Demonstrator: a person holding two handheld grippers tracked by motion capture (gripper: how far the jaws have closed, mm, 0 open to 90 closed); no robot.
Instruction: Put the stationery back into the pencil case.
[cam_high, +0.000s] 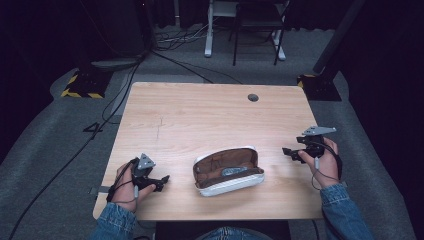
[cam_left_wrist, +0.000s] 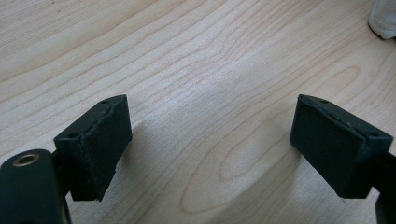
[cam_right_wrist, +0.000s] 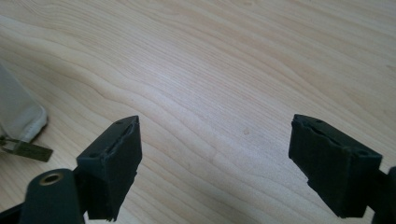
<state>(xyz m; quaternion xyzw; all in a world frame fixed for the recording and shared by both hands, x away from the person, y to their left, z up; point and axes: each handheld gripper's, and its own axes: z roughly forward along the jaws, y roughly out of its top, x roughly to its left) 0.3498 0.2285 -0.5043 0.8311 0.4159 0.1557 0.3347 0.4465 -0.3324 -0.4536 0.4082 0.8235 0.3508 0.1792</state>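
A white pouch (cam_high: 229, 171) with a brown lining lies unzipped near the table's front middle, something dark and grey inside it. My left gripper (cam_high: 164, 181) rests on the wood to the pouch's left, open, nothing between its pads (cam_left_wrist: 100, 144); the pouch's white corner (cam_left_wrist: 384, 18) peeks in at the upper right of its view. My right gripper (cam_high: 286, 152) hovers to the pouch's right, also open and empty, its pads (cam_right_wrist: 114, 163) wide apart over bare wood. The pouch's end (cam_right_wrist: 18, 116) and its zipper pull (cam_right_wrist: 25, 149) lie at the left edge of that view.
The light wooden table (cam_high: 200, 115) has a dark round grommet (cam_high: 253, 97) near its far edge. Beyond it, cables cross the grey floor, with a stand base (cam_high: 82, 85) at left and another (cam_high: 320, 85) at right, and desk legs (cam_high: 209, 35) behind.
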